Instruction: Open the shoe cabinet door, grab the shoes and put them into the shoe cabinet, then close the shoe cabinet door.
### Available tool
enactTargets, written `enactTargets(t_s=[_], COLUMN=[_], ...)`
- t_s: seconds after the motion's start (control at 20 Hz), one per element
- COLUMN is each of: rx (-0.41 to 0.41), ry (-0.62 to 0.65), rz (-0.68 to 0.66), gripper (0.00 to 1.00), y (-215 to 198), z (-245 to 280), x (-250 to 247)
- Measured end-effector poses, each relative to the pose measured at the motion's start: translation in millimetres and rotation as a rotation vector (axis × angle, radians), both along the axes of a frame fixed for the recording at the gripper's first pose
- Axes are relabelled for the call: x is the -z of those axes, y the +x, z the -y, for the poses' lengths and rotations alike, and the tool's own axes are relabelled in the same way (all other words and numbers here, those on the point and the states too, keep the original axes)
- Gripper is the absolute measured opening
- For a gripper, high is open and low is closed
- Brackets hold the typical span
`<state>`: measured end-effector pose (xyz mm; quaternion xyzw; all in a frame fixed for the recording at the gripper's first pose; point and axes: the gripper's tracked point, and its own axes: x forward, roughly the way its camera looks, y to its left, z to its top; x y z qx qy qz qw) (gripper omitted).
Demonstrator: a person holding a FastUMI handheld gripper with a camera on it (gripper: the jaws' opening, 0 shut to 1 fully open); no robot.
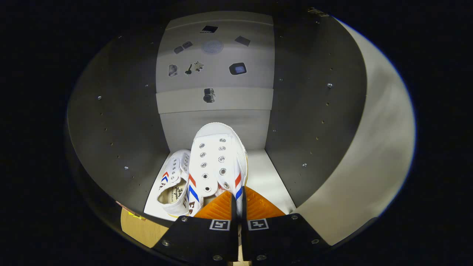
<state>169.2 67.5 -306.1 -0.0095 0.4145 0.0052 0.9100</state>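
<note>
The gripper (238, 207) is seen with its jaws pressed together on the side wall of a white canvas sneaker with red and blue stripes (218, 162), held toe-forward so it can be carried inside. Just beside it to the left, a matching white sneaker (173, 184) lies on the pale floor of the grey shoe cabinet (111, 129). The grey cabinet door (373, 147) is swung open at the right, so closing is judged still to be done.
</note>
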Motion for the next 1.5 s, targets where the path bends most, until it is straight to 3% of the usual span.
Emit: enactTargets(t_s=[0.7, 1.2, 1.5], rx=[0.042, 0.015, -0.022], ry=[0.023, -0.019, -0.048], rz=[-0.140, -0.207, -0.180], gripper=[0.03, 0.03, 0.17], y=[41.8, 46.5, 46.9], z=[-15.9, -16.6, -20.3], x=[58.4, 87.6, 88.2])
